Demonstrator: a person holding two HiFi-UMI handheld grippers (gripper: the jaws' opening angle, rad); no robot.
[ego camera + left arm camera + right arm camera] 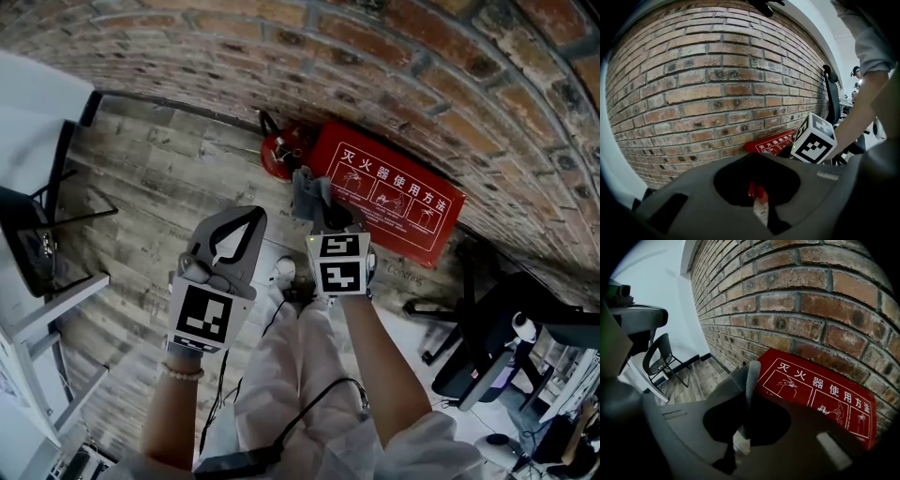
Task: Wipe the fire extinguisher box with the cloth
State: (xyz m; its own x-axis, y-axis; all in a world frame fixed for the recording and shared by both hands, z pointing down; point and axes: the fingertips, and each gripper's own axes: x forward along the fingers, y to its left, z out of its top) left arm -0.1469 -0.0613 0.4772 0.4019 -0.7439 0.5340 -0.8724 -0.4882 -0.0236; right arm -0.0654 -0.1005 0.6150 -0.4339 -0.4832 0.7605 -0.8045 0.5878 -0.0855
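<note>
Brick wall [450, 56] fills twelve o'clock. The red box [394, 202] lies at its foot, toward two o'clock. Left gripper [248, 220], at eight o'clock of the right one, has its jaws pressed together with nothing between them. Right gripper [323, 214] pinches a grey cloth [306, 187] by the box's left end.

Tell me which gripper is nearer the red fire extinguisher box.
Right. The right gripper, holding the grey cloth, is at the fire extinguisher box's left end in the head view; the left gripper sits farther back over the floor, jaws together.
</note>
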